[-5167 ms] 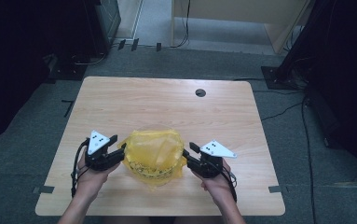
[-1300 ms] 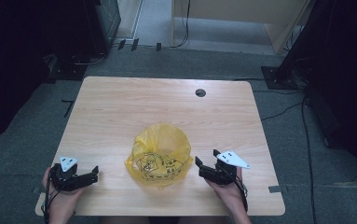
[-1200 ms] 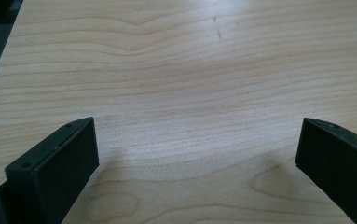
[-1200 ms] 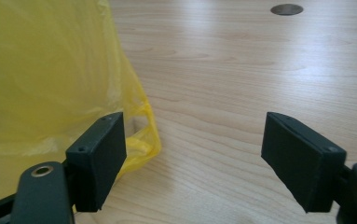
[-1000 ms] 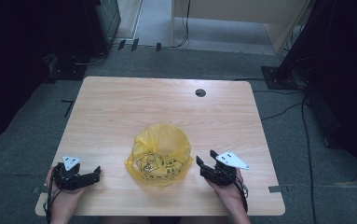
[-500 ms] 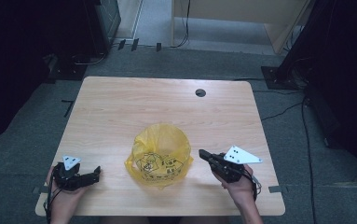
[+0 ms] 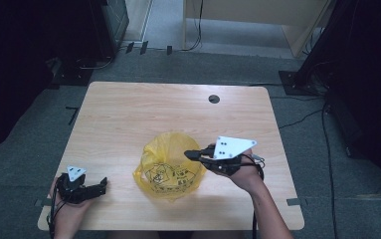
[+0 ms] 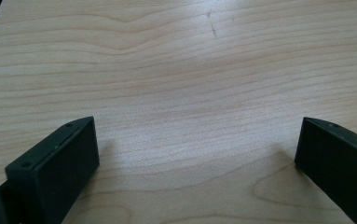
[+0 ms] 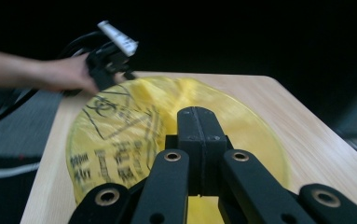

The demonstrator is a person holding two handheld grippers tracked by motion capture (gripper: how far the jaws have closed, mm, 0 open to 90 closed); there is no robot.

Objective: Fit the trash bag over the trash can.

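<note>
My right gripper (image 7: 192,154) hangs over the yellow bag (image 7: 170,167), which sits on the near middle of the table (image 7: 128,109); its jaws have just been closing and now meet, pressed flat together in the right gripper view with no plastic that I can make out between them, though the tips reach the bag's upper right edge, probably to catch a fold and lift it open. My left gripper (image 7: 101,184) rests low by the near left corner, well apart from the bag, jaws wide over bare wood, kept clear
</note>
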